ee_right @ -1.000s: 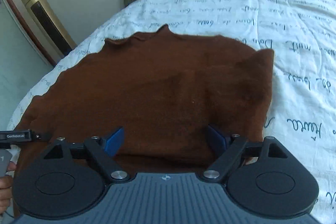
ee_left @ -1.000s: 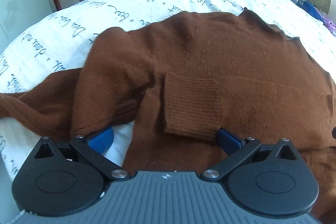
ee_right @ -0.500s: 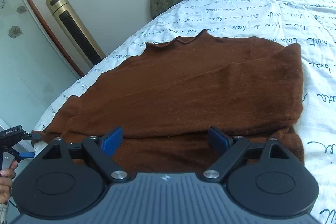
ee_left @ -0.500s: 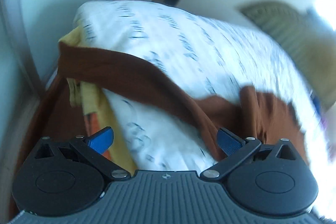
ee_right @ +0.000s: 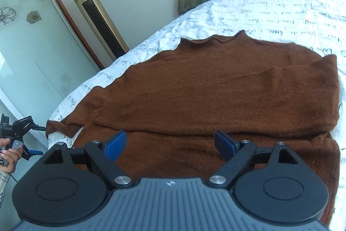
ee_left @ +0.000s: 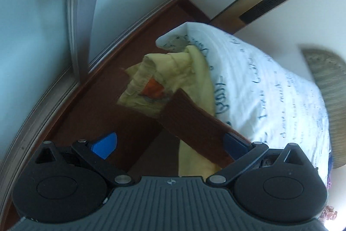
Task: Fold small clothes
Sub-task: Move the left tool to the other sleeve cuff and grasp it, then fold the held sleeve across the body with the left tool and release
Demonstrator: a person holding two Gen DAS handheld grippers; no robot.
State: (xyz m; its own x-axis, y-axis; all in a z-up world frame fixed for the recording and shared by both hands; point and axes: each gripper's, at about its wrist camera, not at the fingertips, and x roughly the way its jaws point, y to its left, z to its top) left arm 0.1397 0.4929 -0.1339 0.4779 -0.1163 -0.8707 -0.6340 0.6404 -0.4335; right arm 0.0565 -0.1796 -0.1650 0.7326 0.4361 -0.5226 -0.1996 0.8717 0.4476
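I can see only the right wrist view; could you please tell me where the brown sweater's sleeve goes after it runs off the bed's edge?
Observer: The sleeve slants down past the bed, and its ribbed cuff hangs free.
Operator: Thank you. Are the left jaws pinching it?
Observer: No. The left gripper is open, and the sleeve crosses between its jaws, close to one pad.
Operator: Is anything else there?
Observer: A crumpled yellow garment with an orange print hangs off the bed's corner, behind the cuff.

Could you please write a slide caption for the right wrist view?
Open right gripper above a brown sweater spread on the bed.
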